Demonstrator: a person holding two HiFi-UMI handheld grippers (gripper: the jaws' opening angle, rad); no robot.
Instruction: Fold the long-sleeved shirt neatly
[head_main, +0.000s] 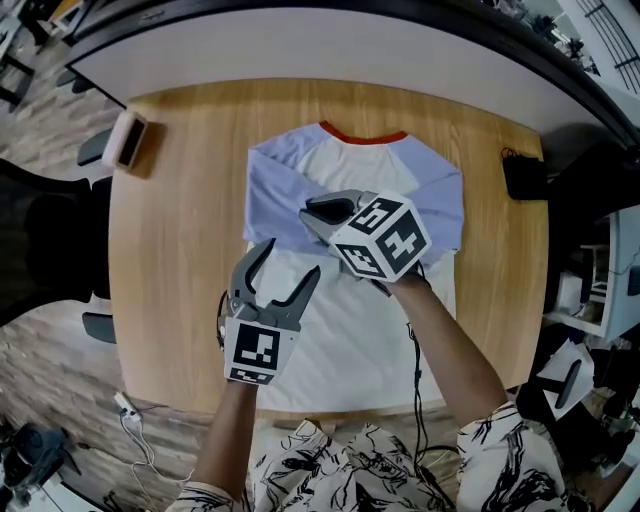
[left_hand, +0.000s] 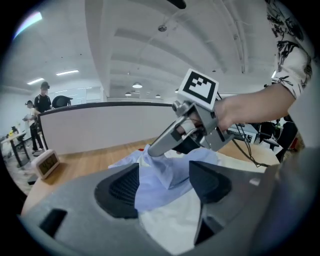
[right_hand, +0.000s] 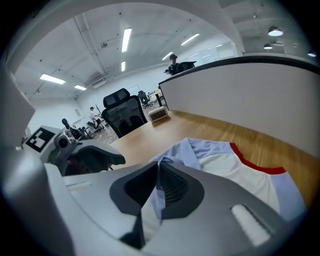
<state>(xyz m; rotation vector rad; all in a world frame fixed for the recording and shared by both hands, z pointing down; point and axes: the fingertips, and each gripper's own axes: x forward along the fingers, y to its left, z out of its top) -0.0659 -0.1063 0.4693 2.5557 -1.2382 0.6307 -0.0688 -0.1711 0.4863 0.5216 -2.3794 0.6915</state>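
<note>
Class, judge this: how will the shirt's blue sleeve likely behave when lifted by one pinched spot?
Probably floppy: the blue sleeve bunches into creases where the right tongs pinch it. Likely light: one small pinch holds the fold up. Released, it should slump flat onto the shirt.

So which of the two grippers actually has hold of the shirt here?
The right gripper: its jaws are pinched shut on the blue sleeve of the shirt. The left gripper hovers with jaws apart, gripping nothing.
</note>
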